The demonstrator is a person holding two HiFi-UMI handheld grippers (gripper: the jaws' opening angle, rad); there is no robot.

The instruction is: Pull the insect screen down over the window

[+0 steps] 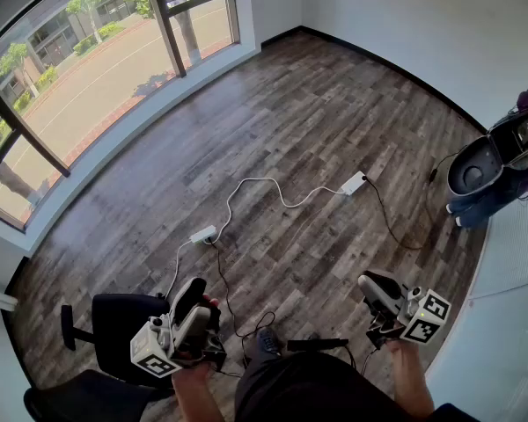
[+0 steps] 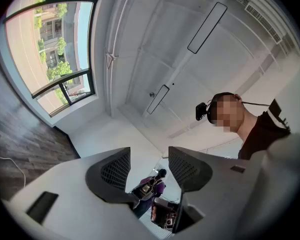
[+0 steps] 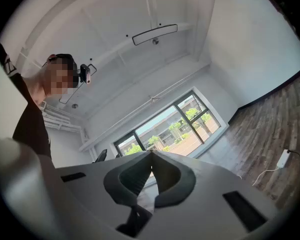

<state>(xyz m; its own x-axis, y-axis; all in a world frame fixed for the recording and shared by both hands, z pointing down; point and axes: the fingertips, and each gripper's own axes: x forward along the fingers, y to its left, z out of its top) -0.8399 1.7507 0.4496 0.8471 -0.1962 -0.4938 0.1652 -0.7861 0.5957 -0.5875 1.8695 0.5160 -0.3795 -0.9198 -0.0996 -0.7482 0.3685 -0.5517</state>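
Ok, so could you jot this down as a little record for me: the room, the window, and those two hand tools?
Place: room with a wood floor
Window: across the room from the person; no screen seen over the glass
Left gripper: jaws apart, nothing between them
Right gripper: jaws together, empty
On the floor: white power strip with cables; black chair by the left gripper
Task stage: screen not yet pulled down; both grippers are close to the person's body
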